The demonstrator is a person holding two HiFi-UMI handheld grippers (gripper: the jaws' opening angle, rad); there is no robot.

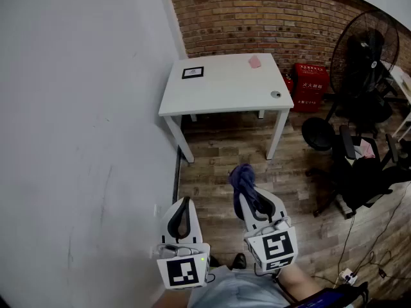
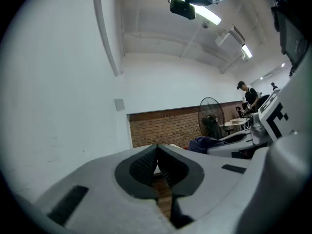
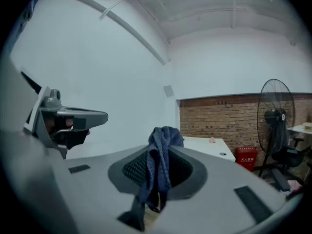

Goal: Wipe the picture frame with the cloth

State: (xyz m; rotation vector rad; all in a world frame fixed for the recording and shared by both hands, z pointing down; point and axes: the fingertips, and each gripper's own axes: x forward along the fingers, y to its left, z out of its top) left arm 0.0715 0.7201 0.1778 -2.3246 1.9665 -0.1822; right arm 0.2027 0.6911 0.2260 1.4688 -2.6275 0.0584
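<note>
While the right claw [image 1: 246, 192] pinched the limp cloth [image 1: 241, 176], the left claw [image 1: 186, 202] was closed empty; the frame [image 1: 192, 72] looked light, slippery.

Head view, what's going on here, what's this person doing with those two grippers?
A person stands back from the white table, holding a gripper in each hand. The right gripper is shut on a dark blue cloth; the left gripper is shut with nothing between its fingers. The small black picture frame lies flat near the table's far left corner, so wiping has not started.
</note>
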